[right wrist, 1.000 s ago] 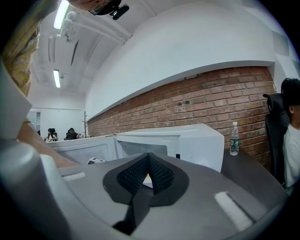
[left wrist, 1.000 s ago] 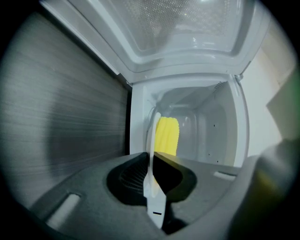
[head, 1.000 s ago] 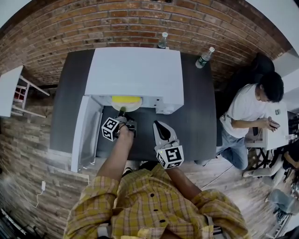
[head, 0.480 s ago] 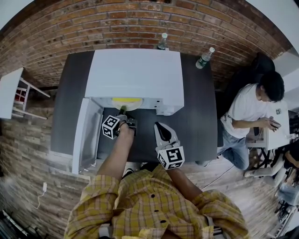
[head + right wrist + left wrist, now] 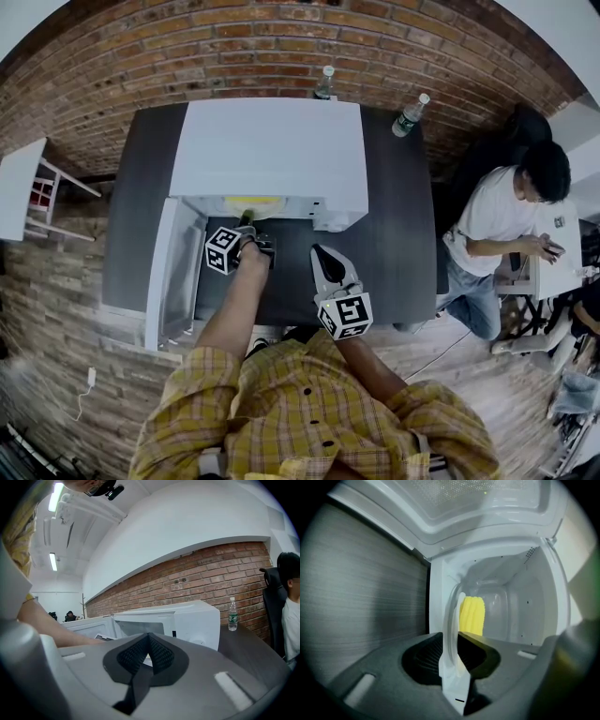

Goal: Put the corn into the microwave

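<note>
Left gripper [image 5: 454,665] clamped on plate [image 5: 451,620] rim, corn [image 5: 472,615] at microwave [image 5: 520,588] mouth. Right gripper [image 5: 148,657] closed, empty. Risk: one-edge grip sags, corn rolls off.

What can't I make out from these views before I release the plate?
- Left gripper view: the plate, seen edge-on, hides the lower part of the corn; whether it rests on the cavity floor is unclear.
- Head view: the microwave roof covers the plate; only a yellow sliver of corn shows.
- Right gripper view: the right tongs and the person's arm cover the microwave's opening; no corn shows.
</note>
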### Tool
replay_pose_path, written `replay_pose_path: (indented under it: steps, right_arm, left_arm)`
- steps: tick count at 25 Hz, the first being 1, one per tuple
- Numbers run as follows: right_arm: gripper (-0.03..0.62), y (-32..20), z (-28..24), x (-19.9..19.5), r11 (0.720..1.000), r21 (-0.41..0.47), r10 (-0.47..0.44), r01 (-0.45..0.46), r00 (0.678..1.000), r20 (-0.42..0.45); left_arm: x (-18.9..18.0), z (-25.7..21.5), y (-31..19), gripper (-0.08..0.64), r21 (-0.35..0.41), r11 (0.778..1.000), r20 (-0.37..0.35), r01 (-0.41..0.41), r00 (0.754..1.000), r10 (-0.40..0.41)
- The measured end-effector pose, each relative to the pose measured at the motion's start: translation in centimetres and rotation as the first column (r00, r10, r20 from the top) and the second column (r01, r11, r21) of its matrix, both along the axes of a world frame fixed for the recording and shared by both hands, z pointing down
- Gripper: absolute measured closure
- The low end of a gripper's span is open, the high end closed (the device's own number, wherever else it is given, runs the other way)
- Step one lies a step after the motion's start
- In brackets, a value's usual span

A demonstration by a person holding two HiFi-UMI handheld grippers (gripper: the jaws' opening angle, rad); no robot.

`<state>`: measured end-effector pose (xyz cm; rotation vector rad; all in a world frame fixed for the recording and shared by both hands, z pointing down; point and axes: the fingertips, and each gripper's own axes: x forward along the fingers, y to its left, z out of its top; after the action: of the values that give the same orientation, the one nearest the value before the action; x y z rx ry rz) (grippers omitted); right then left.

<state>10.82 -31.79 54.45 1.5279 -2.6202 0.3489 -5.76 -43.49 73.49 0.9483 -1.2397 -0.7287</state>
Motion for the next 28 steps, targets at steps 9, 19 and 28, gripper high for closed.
replay_pose_path:
  steps: [9,19,28]
  right_arm:
    - [0.586,0.0,-0.1,0.3,1.000,0.003,0.004,-0.004,1.000,-0.003]
    - [0.586,0.7,-0.2,-0.2,1.000,0.002,0.009,-0.009,1.000,-0.008]
    - [0.586,2.6,-0.8,-0.8,0.999,-0.001,0.038,-0.038,0.999,0.000]
  left_arm:
    - [0.0,0.6,-0.5,0.446,-0.007,1.000,-0.018,-0.017,1.000,0.017]
    - [-0.1,-0.8,0.5,0.434,0.074,0.996,-0.047,-0.043,0.998,0.047]
    - [-0.5,-3.1,3.8,0.457,0.135,0.989,-0.078,-0.067,0.994,0.078]
